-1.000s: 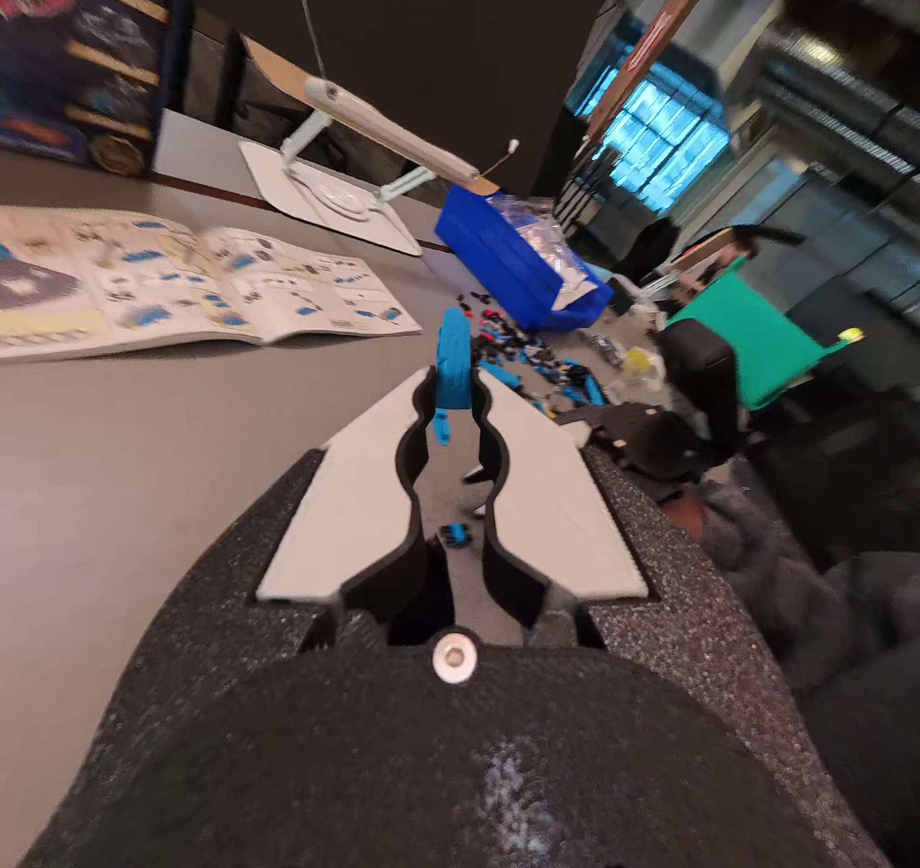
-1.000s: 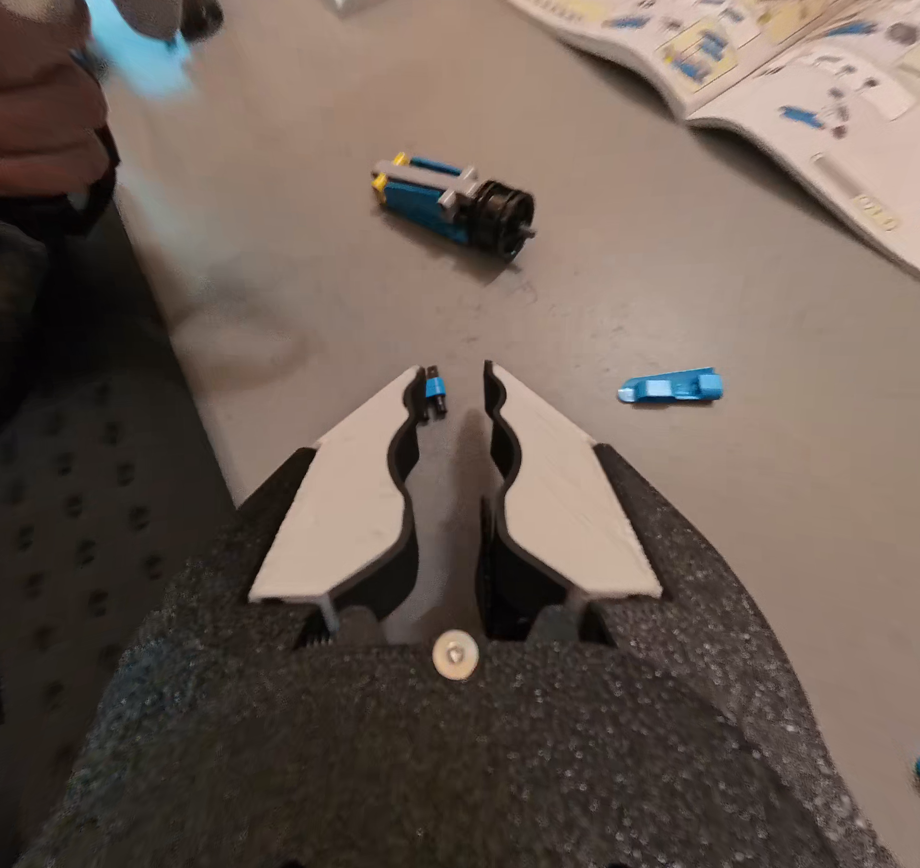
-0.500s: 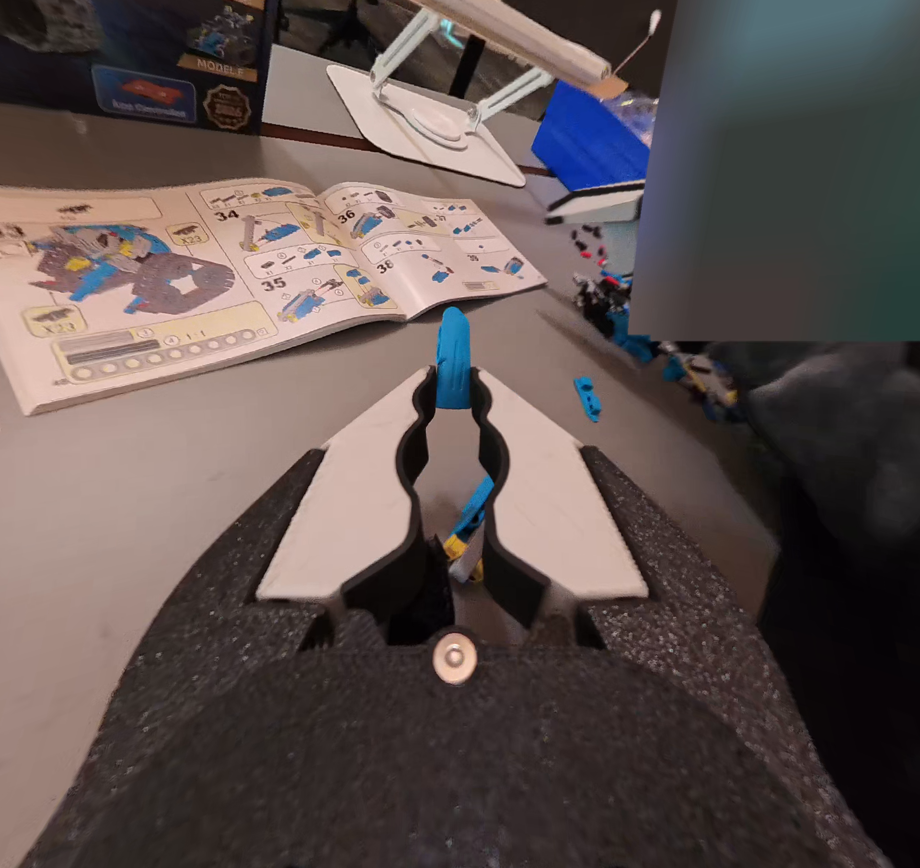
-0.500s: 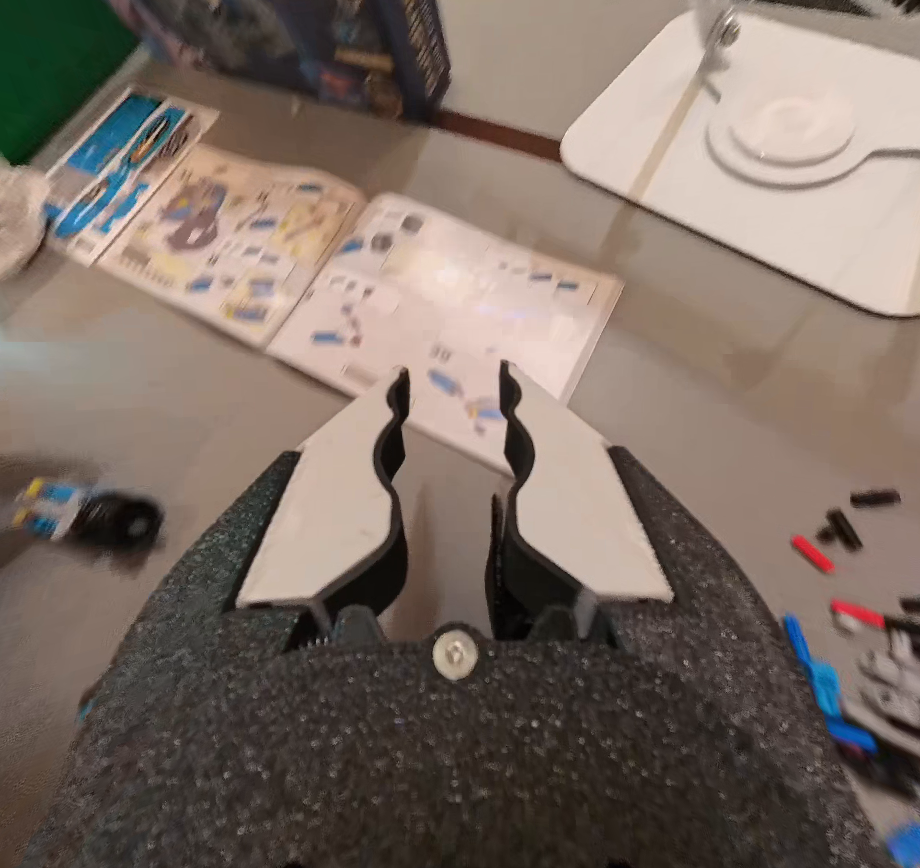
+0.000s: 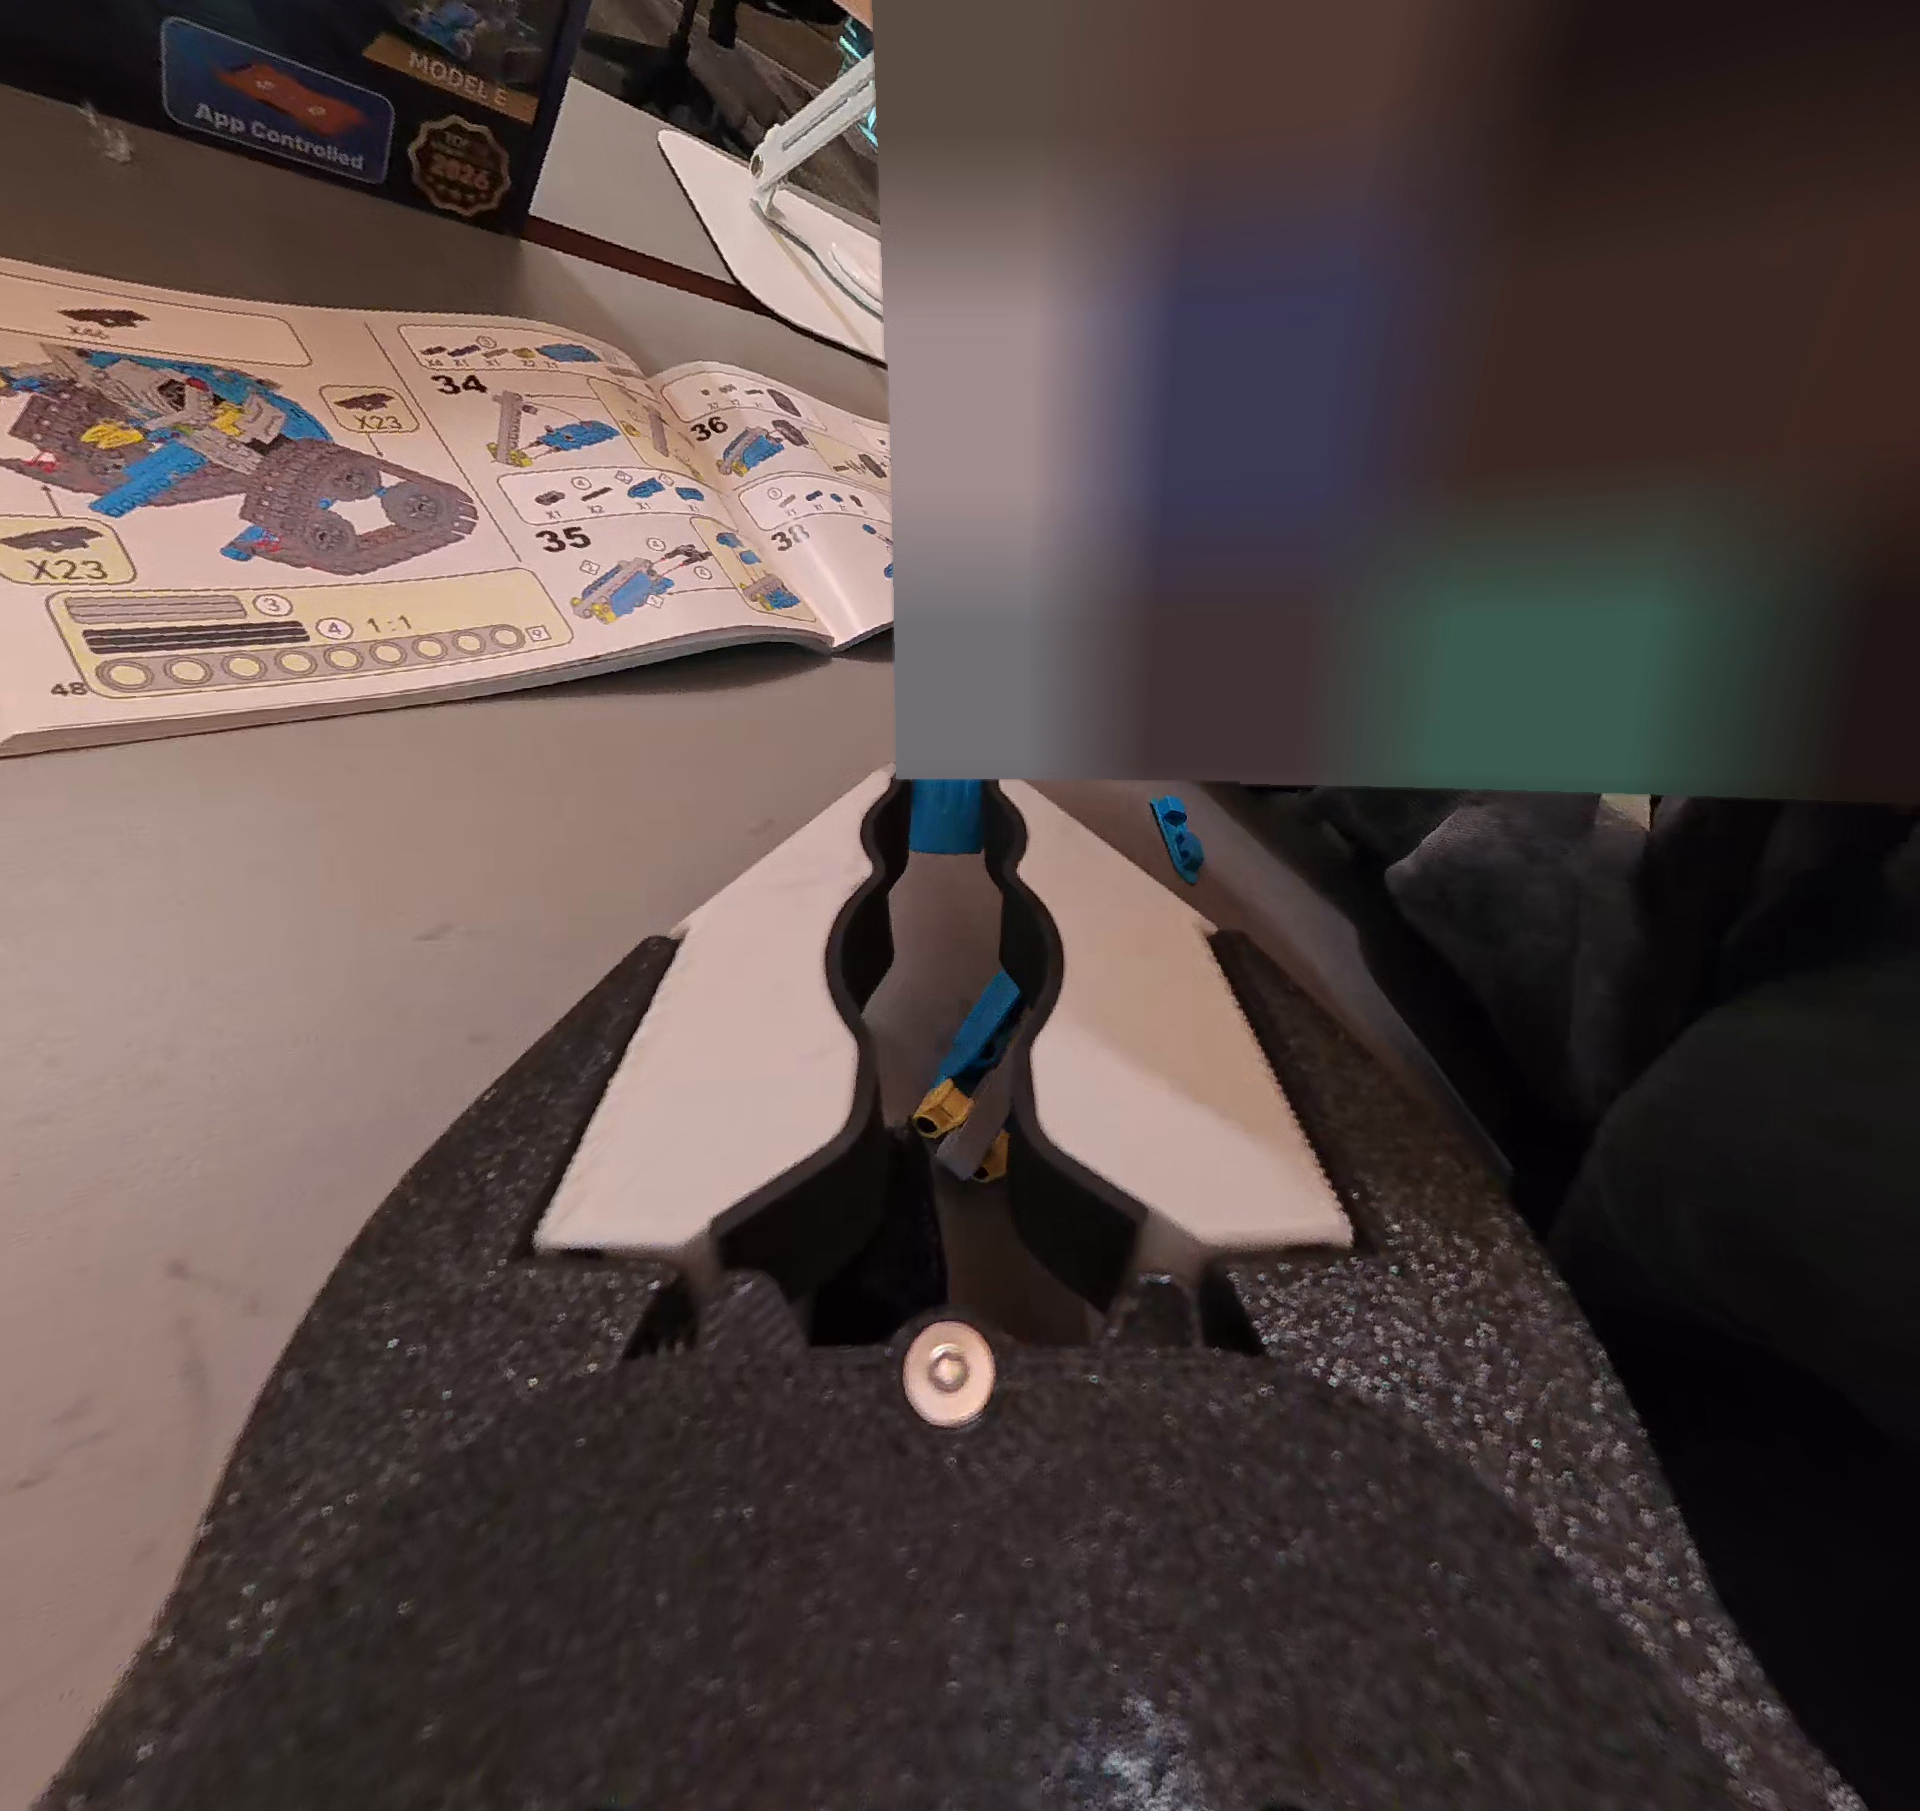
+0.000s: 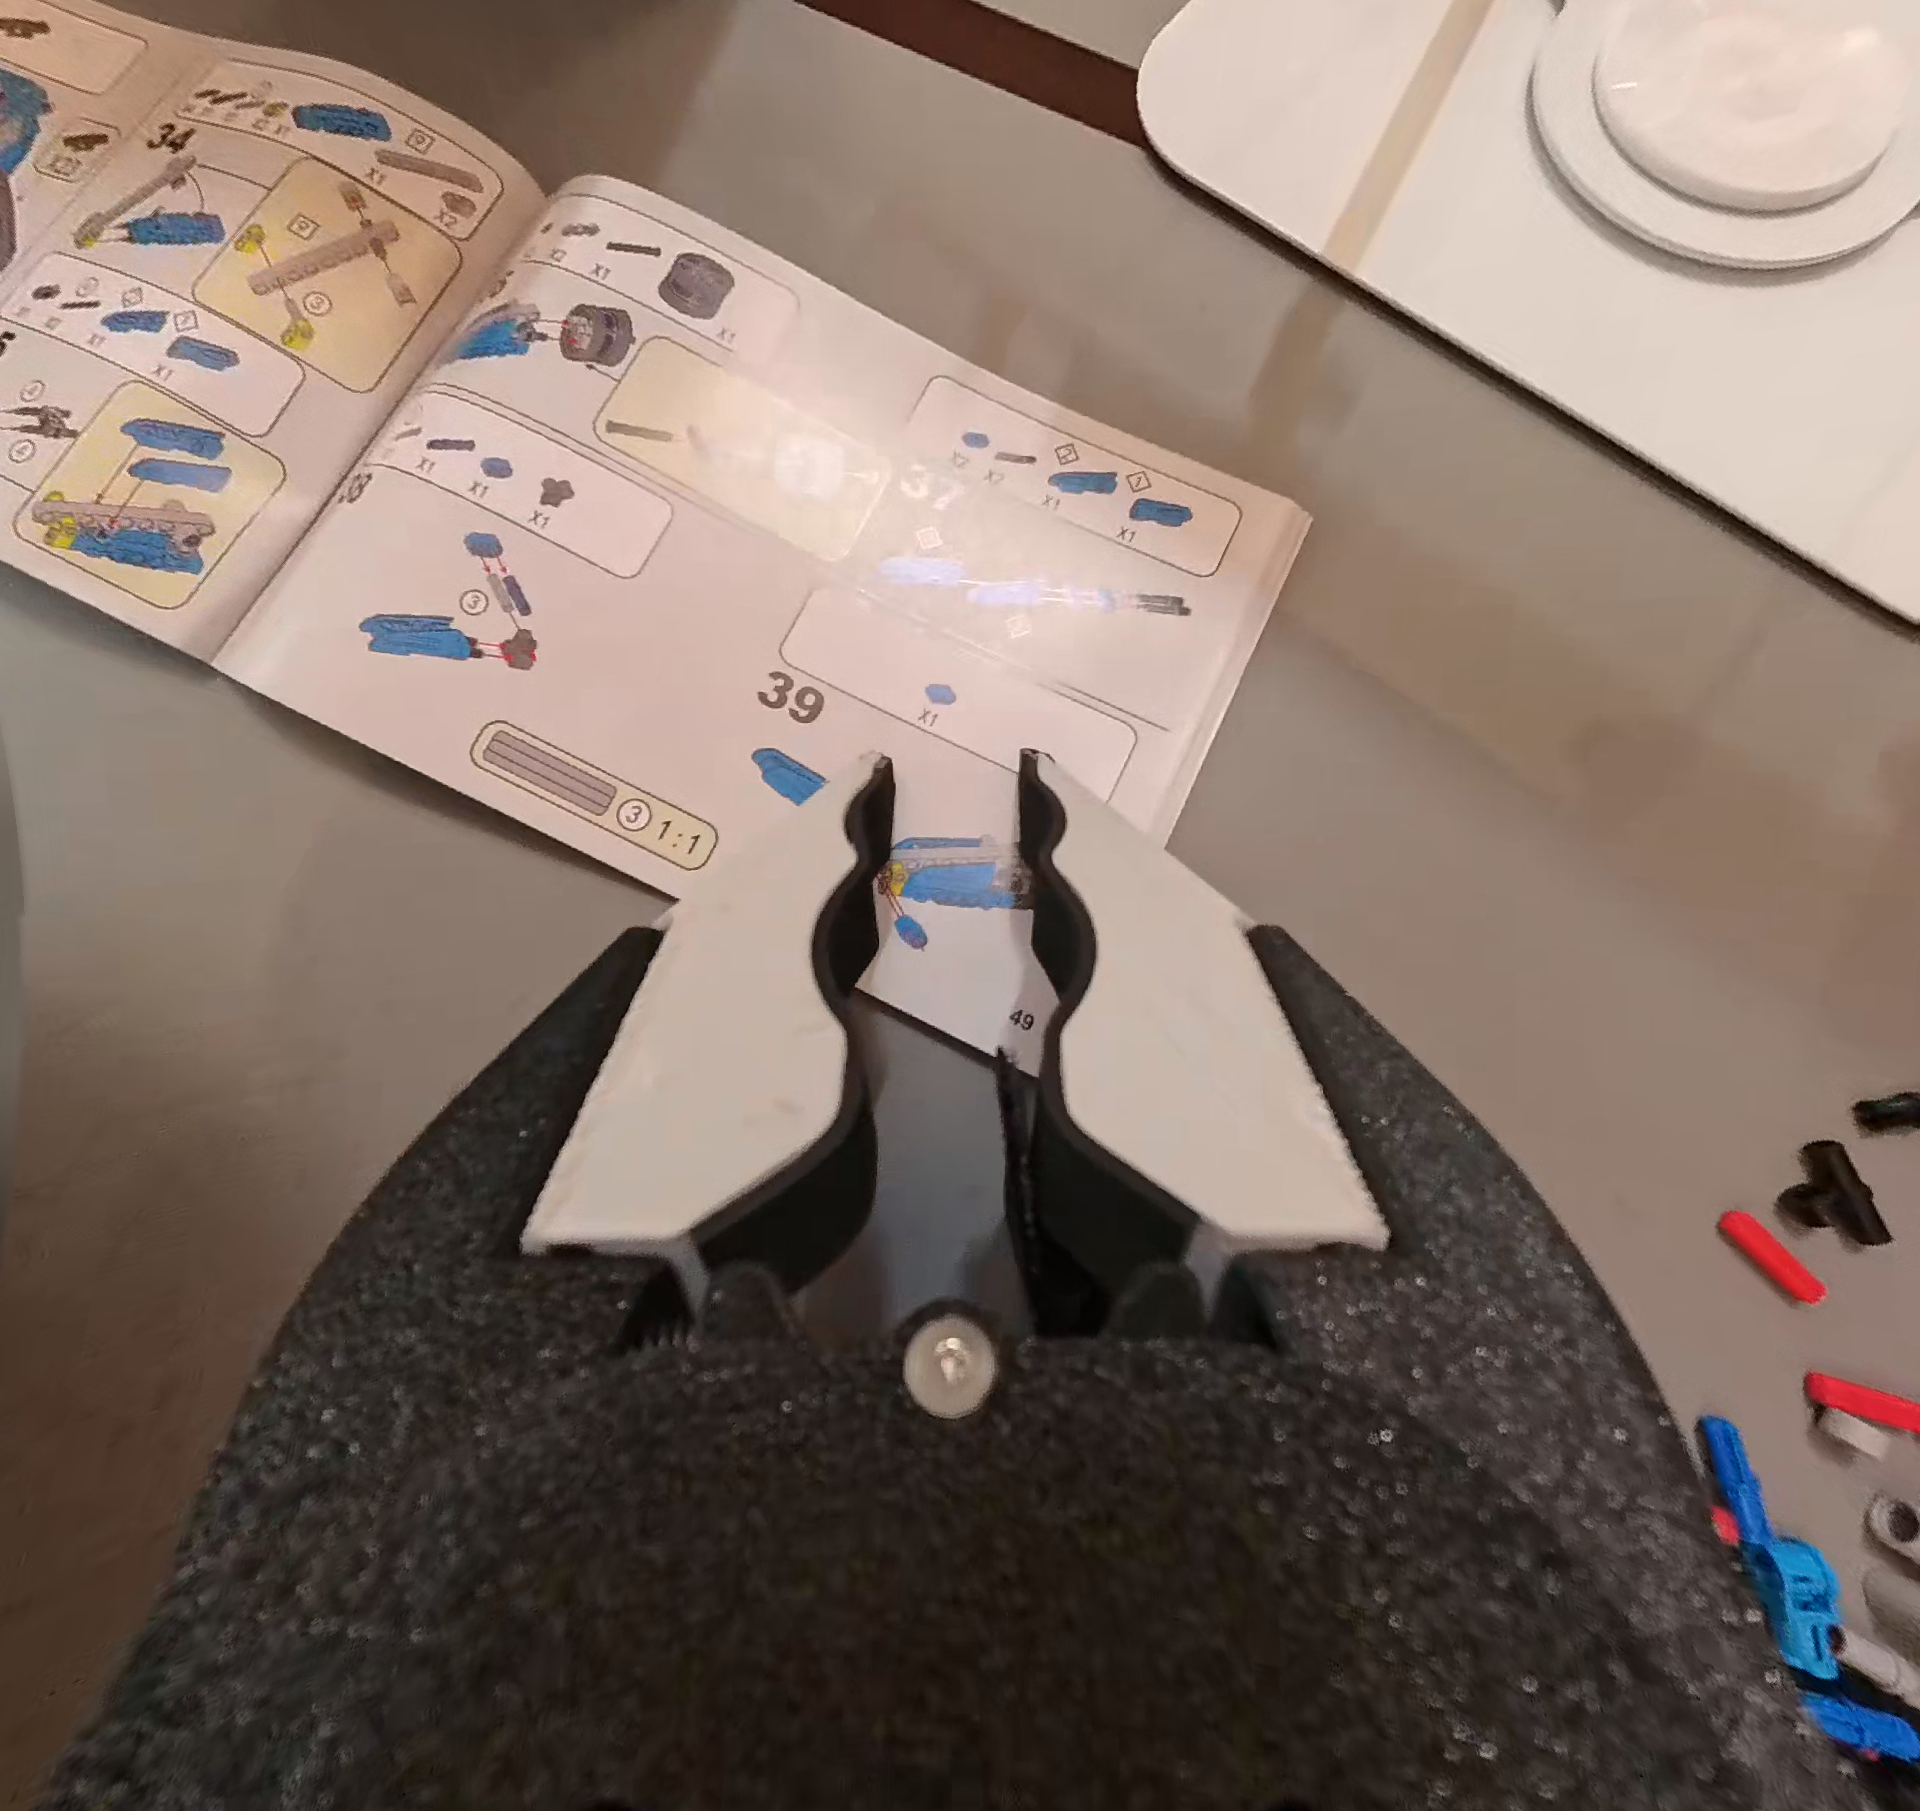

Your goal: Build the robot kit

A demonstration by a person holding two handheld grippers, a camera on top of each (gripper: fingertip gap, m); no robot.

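Observation:
My left gripper (image 5: 943,805) is shut on a blue building-block piece (image 5: 941,818); a blurred patch hides the piece's upper end. Below, between the fingers, a small blue, yellow and grey assembly (image 5: 975,1075) lies on the grey table (image 5: 312,982). A loose blue piece (image 5: 1179,826) lies to the right of the fingertips. My right gripper (image 6: 956,774) is open and empty, hovering over the near corner of an open instruction booklet (image 6: 665,473). The booklet also shows in the left wrist view (image 5: 416,514), to the far left.
A white lamp base (image 6: 1621,234) stands at the back right, also in the left wrist view (image 5: 790,234). Loose red (image 6: 1771,1257), black (image 6: 1834,1190) and blue pieces (image 6: 1787,1585) lie at the right edge. A dark printed box (image 5: 343,47) stands behind the booklet.
The left gripper has swung left toward the booklet with the blue piece still held. The right gripper turned from the small assembly to the booklet and moved closer over its corner, staying open.

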